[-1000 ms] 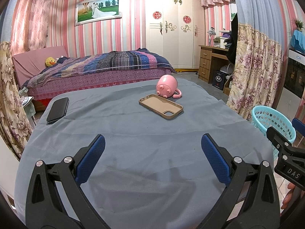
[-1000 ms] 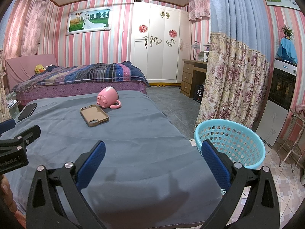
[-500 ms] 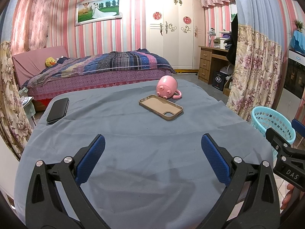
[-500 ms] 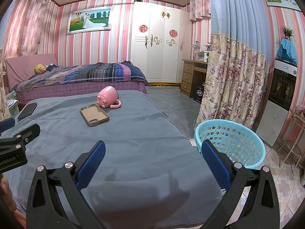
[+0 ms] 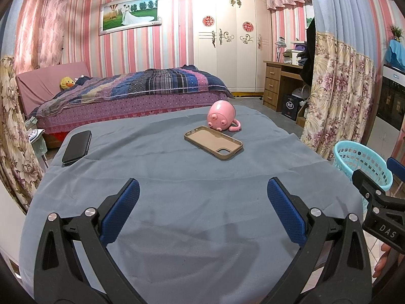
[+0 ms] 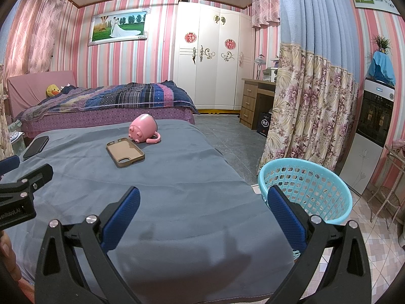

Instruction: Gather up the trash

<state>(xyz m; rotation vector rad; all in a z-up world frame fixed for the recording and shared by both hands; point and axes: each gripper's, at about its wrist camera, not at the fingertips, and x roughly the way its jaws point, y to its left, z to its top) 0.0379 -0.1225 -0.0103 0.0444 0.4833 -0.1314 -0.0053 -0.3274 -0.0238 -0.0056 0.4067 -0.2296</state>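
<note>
- The left gripper (image 5: 202, 202) has its jaws spread wide and empty above the near part of the grey-blue tablecloth (image 5: 177, 167); compared with the pictures from the last second, its view has hardly shifted.
- The right gripper (image 6: 203, 204) is likewise spread wide with nothing between its blue pads (image 6: 121, 215), hanging over the table's near right corner; it too sits almost where it was, with only a slight drift showing at the edge of the other camera's view.
- So nothing has been picked up or moved in that second: this looks like a pause before or after the real work rather than a reach.
- On the cloth lie a tan phone case (image 5: 214, 142), a pink pig mug (image 5: 222, 115) on its side just behind it, touching or nearly so, and a black phone (image 5: 77, 147) well apart at the far left edge. None of these reads as obvious trash.
- The turquoise waste basket (image 6: 307, 190) stands on the floor just off the table's right side; whether it holds anything I cannot tell.
- No scrap or wrapper shows on the table, so either the collecting is finished or the target is out of view.
</note>
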